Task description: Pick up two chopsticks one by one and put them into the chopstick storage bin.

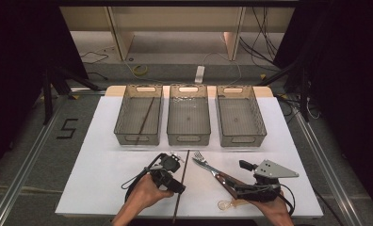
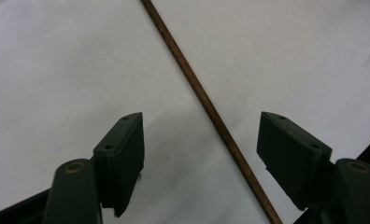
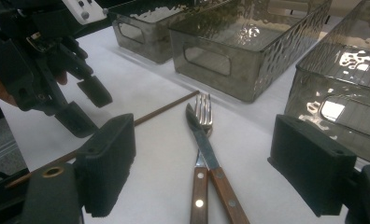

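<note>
on the white surface (image 1: 104, 155), just in front of three grey bins (image 1: 189, 121), the cutlery lies as if waiting to be sorted by kind. one brown chopstick (image 1: 145, 117) already lies slantwise in the left bin (image 1: 138, 120), so its mate probably belongs there too. that second chopstick (image 1: 181, 183) lies on the surface, running from near the middle bin towards the person. the left gripper (image 1: 179, 187) hangs right over it with its jaws released and wide apart. in the left gripper view the chopstick (image 2: 206, 105) crosses the gap between the two pads, nearer the right-hand one, touching neither. the gripper seems set astride it so that closing would pinch the stick across its thin width. the right gripper (image 3: 211, 168) is also spread open and holds nothing; it points at the fork (image 3: 202, 116) and knife (image 3: 206, 149), which lie crossed just beyond its jaws, wooden handles towards it. a clear spoon-like piece (image 1: 229, 204) lies by the right hand.
</note>
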A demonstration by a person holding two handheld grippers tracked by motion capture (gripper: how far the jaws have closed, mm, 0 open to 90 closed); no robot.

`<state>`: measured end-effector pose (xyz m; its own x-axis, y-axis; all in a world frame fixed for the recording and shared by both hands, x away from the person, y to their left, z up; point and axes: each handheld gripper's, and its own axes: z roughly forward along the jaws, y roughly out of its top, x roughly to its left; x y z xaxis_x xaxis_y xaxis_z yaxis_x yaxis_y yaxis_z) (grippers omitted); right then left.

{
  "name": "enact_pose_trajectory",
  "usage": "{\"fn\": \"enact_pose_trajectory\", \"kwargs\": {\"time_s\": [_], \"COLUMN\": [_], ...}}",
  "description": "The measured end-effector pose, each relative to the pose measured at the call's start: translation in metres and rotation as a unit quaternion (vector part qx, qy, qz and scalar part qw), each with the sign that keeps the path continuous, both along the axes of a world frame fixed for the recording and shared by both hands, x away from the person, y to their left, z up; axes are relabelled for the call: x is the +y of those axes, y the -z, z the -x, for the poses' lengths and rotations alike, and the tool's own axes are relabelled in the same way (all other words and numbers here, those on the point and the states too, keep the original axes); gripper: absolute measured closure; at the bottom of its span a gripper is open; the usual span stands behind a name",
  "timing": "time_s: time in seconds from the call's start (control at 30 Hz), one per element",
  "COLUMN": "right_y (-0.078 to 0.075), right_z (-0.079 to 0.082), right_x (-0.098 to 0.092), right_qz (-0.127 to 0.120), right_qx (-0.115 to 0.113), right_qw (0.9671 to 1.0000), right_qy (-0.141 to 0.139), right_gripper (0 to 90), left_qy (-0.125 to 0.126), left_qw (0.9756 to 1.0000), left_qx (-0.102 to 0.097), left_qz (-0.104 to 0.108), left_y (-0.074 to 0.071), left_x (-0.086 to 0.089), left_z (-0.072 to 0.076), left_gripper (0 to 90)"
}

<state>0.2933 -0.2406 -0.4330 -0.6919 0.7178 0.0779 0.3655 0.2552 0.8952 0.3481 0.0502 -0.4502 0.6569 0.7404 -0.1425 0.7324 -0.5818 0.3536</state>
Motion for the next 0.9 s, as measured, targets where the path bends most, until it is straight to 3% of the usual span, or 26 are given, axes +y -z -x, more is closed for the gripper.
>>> {"fn": "enact_pose_trajectory", "kwargs": {"time_s": [0.27,0.33,0.9], "right_y": [0.0,0.0,-0.001], "right_z": [0.0,0.0,0.0], "right_x": [0.0,0.001,0.001], "right_qz": [0.001,0.001,0.0], "right_qx": [0.001,0.001,0.0], "right_qw": [1.0,1.0,1.0], "right_qy": [-0.001,-0.001,-0.004], "right_gripper": [23.0,23.0,23.0], "left_qy": [0.011,0.018,0.031], "left_qw": [0.9998,0.9993,0.9981], "left_qx": [-0.001,-0.007,-0.009], "left_qz": [-0.018,-0.032,-0.053], "left_y": [0.006,0.007,0.013], "left_x": [-0.009,-0.01,-0.014], "left_z": [0.001,0.001,0.004], "left_gripper": [38.6,39.6,47.1]}}
